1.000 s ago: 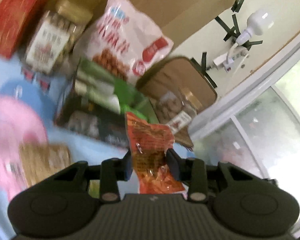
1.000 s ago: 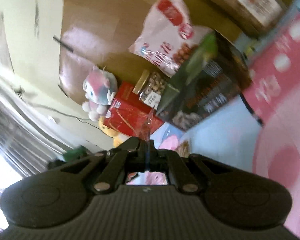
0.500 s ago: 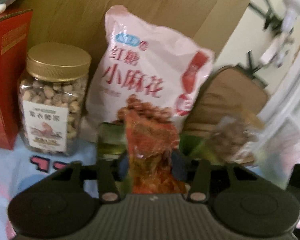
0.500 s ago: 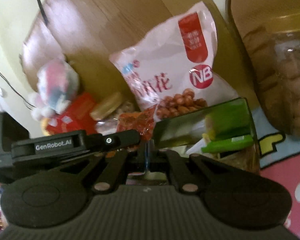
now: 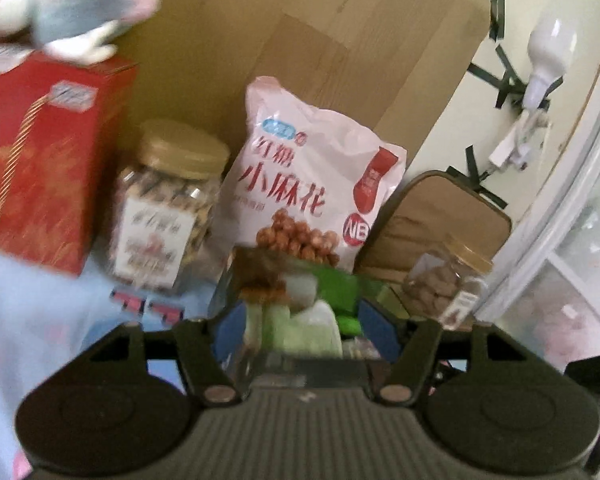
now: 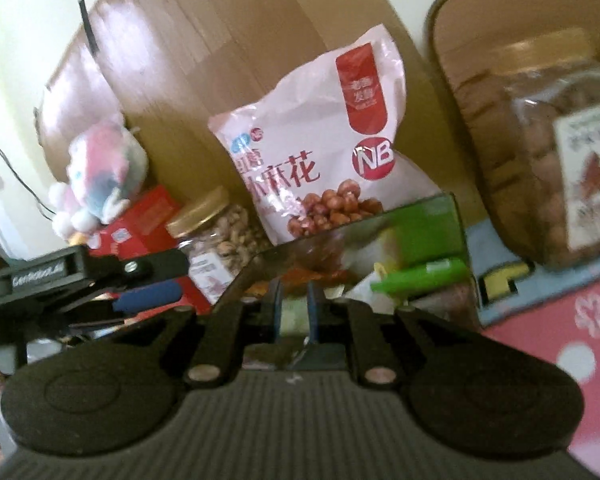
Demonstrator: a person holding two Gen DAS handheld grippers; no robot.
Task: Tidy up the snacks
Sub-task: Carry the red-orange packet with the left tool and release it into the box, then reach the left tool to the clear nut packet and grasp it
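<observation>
Snacks stand crowded against a brown cardboard box (image 5: 300, 40) at the back, and the open clear-walled container (image 6: 440, 216) that collects the small ones sits right under my fingers. Inside it I make out long green packets (image 6: 420, 276) and, at the near-left end, a crinkled orange-red packet (image 6: 308, 276) – blurred, but lying in the container and not in any grip of mine.

My left gripper (image 5: 302, 332) hangs over the near edge of that container with its blue pads (image 5: 228, 332) spread wide; they have just been opening, and neither pad presses on anything, though the container's contents show in the gap. My right gripper (image 6: 294, 308) points at the same container from the other side. Its jaws have just been opening too and stand only a narrow gap apart, with nothing pinched between them as far as I can see.

Behind the container leans a pale pink bag printed with red characters and brown dough twists (image 5: 312, 184). Left of it stands a clear jar of nuts with a gold lid (image 5: 168, 208), then a tall red carton (image 5: 40, 160) with a pink-and-white plush toy (image 5: 72, 4) on top. To the right a smaller gold-lidded jar (image 5: 444, 280) stands in front of a tan padded case (image 5: 440, 216). Everything rests on a blue and pink mat (image 5: 40, 300).
</observation>
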